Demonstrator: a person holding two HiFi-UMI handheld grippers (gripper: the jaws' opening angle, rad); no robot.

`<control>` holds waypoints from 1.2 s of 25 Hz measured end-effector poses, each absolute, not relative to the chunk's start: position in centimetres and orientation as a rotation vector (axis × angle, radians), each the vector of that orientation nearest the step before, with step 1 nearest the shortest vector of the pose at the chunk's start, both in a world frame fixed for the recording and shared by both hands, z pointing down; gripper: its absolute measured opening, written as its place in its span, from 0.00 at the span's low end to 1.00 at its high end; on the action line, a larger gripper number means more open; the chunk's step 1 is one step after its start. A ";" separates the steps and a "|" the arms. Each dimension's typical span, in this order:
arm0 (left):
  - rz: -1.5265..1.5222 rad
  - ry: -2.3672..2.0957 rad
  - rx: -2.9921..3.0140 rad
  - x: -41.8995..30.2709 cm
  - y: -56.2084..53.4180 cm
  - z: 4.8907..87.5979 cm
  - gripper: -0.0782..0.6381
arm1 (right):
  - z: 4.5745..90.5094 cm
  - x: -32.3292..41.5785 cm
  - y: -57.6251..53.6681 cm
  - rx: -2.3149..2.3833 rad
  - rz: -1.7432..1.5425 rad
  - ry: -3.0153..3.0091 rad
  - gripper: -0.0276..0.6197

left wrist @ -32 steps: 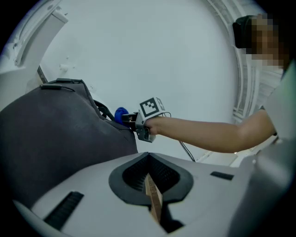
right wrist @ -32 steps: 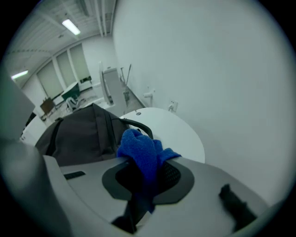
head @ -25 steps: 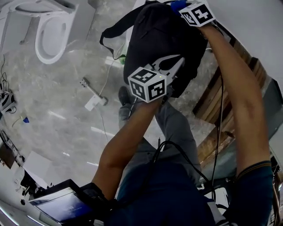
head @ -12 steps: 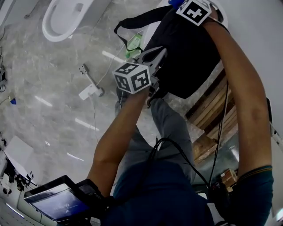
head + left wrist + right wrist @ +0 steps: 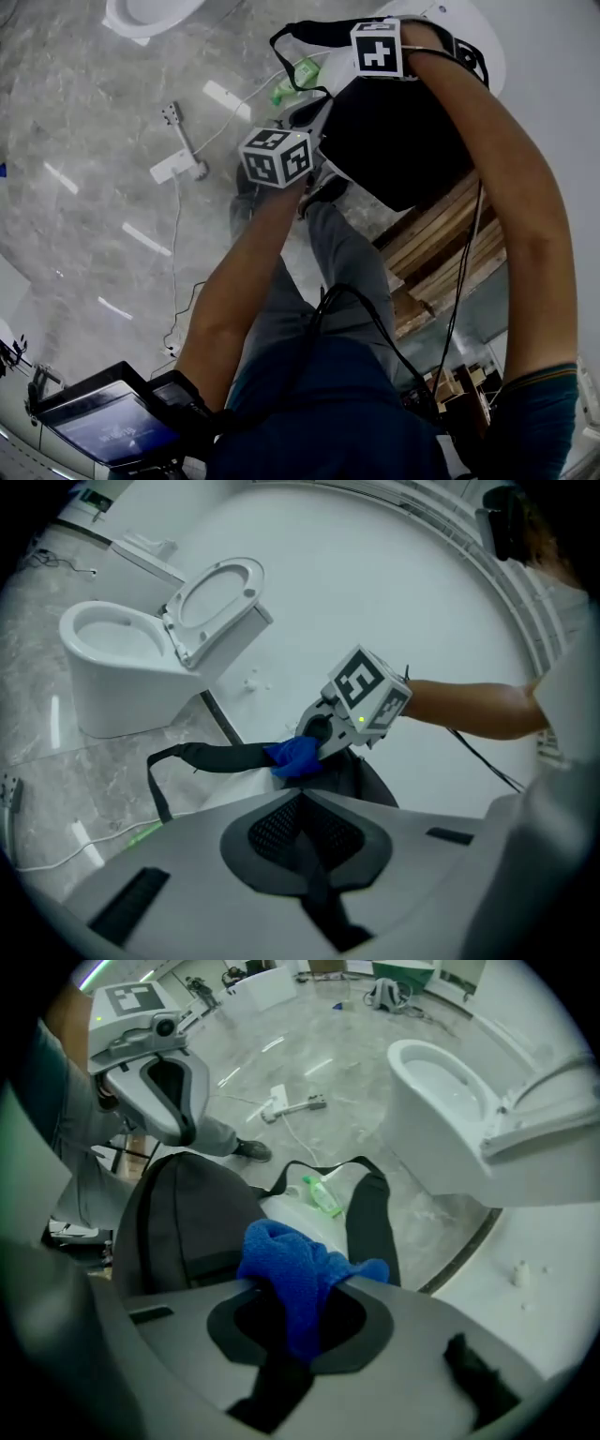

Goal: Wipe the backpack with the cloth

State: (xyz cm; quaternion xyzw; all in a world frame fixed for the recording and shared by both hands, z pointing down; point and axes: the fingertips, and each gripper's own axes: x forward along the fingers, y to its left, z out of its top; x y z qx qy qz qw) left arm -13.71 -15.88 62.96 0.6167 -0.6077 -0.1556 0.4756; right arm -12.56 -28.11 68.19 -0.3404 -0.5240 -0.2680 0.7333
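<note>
Here, the right tongs (image 5: 300, 1290) grip the cloth (image 5: 289, 1258) near the backpack (image 5: 187, 1213).

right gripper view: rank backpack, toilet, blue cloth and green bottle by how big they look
1. toilet and backpack: look about alike, so no ranking between them.
2. blue cloth, enlarged by nearness to the camera.
3. green bottle, clearly smallest.
</note>
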 end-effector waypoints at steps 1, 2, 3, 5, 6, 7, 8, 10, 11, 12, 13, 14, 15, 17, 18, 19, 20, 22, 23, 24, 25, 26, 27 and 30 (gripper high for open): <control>-0.383 -1.495 1.491 -13.7 -15.4 63.4 0.11 | 68.4 -11.9 -27.0 -0.779 -0.581 -1.117 0.13; -0.384 -1.502 1.475 -13.6 -15.0 63.7 0.11 | 68.6 -11.2 -26.1 -0.804 -0.580 -1.085 0.13; -0.381 -1.509 1.460 -13.6 -14.7 64.1 0.11 | 68.8 -10.7 -25.6 -0.824 -0.589 -1.052 0.13; -0.366 -1.521 1.432 -13.5 -14.1 64.9 0.12 | 69.1 -9.9 -24.7 -0.860 -0.614 -0.993 0.13; -0.357 -1.525 1.420 -13.4 -13.7 65.3 0.11 | 69.2 -9.8 -23.8 -0.880 -0.601 -0.988 0.13; -0.347 -1.528 1.410 -13.3 -13.3 65.7 0.12 | 69.3 -9.7 -22.4 -0.902 -0.564 -0.997 0.13; -0.337 -1.531 1.401 -13.3 -12.9 66.1 0.11 | 69.4 -9.5 -20.9 -0.921 -0.518 -1.003 0.13; -0.315 -1.530 1.389 -13.2 -11.9 66.8 0.11 | 69.7 -8.5 -18.3 -0.945 -0.492 -0.969 0.13; -0.301 -1.527 1.386 -13.2 -11.3 67.2 0.11 | 70.0 -8.3 -17.2 -0.949 -0.505 -0.952 0.13; -0.285 -1.524 1.385 -13.2 -10.7 67.6 0.11 | 70.2 -8.1 -16.0 -0.946 -0.508 -0.946 0.13; -0.267 -1.522 1.384 -13.2 -10.1 68.0 0.12 | 70.4 -8.0 -14.8 -0.935 -0.499 -0.949 0.13; -0.250 -1.518 1.383 -13.2 -9.6 68.3 0.11 | 70.6 -7.9 -13.6 -0.919 -0.491 -0.956 0.13; -0.234 -1.514 1.382 -13.3 -9.0 68.7 0.11 | 70.8 -7.8 -12.6 -0.901 -0.491 -0.964 0.13; -0.202 -1.502 1.383 -13.5 -7.9 69.4 0.12 | 71.1 -7.7 -10.6 -0.859 -0.493 -0.995 0.13; -0.183 -1.495 1.384 -13.6 -7.3 69.8 0.11 | 71.3 -7.7 -9.4 -0.841 -0.484 -1.020 0.13; -0.160 -1.488 1.383 -13.7 -6.6 70.2 0.11 | 71.4 -7.7 -8.2 -0.823 -0.472 -1.051 0.13; -0.135 -1.481 1.380 -13.7 -5.9 70.7 0.12 | 71.6 -7.7 -6.9 -0.804 -0.456 -1.090 0.13; -0.085 -1.466 1.374 -13.8 -4.7 71.4 0.11 | 72.0 -7.8 -4.5 -0.753 -0.421 -1.209 0.13; -0.062 -1.458 1.375 -13.8 -4.3 71.6 0.11 | 72.1 -8.0 -3.5 -0.716 -0.423 -1.294 0.13; -0.040 -1.451 1.379 -13.8 -3.9 71.8 0.12 | 72.2 -8.6 -2.8 -0.667 -0.458 -1.396 0.13; -0.021 -1.444 1.385 -13.8 -3.6 72.0 0.11 | 72.0 -9.5 -2.5 -0.601 -0.516 -1.512 0.13; -0.003 -1.438 1.391 -13.7 -3.4 72.1 0.11 | 71.5 -10.5 -2.5 -0.521 -0.566 -1.632 0.13; 0.011 -1.435 1.396 -13.6 -3.2 72.2 0.11 | 70.8 -11.3 -2.5 -0.438 -0.573 -1.743 0.13; 0.051 -1.439 1.409 -13.4 -3.2 72.3 0.12 | 69.1 -11.1 -2.3 -0.222 -0.300 -1.978 0.13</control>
